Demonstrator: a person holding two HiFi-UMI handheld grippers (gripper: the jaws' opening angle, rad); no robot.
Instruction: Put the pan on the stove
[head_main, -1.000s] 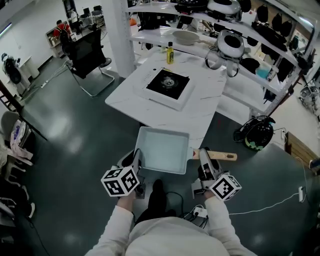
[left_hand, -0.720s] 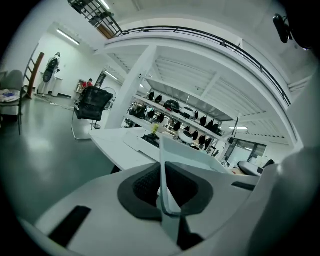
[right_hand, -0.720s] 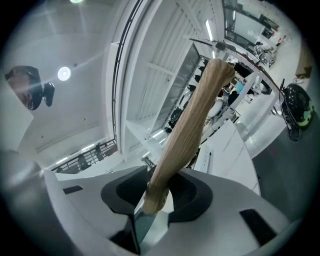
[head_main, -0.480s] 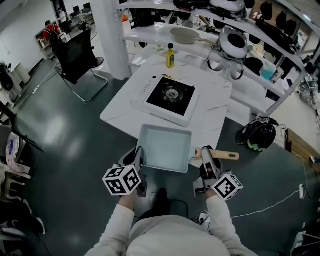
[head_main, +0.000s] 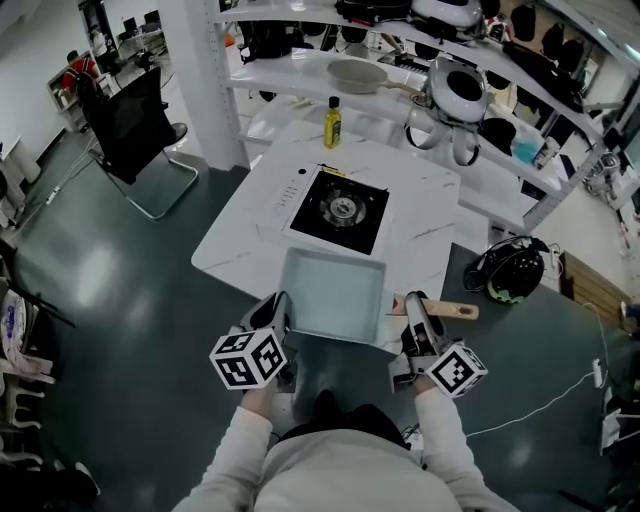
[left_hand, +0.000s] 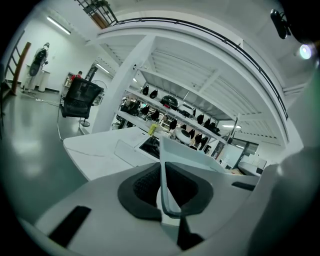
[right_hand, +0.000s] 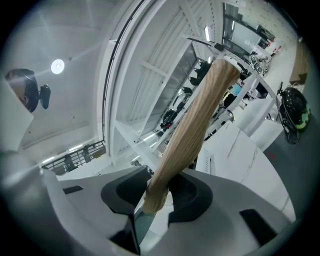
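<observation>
The pan (head_main: 335, 297) is held level just short of the stove (head_main: 340, 208), on the person's side of it. The left gripper (head_main: 278, 312) pinches its rim to steady it, while the right gripper (head_main: 413, 312) clamps the wooden handle (head_main: 455, 311), probably taking the weight

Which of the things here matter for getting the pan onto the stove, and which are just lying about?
For the job: pan, its rim in the left claw, its wooden handle in the right claw; stove on the white table.
Lying about: yellow bottle, black chair, helmet on the floor.
</observation>
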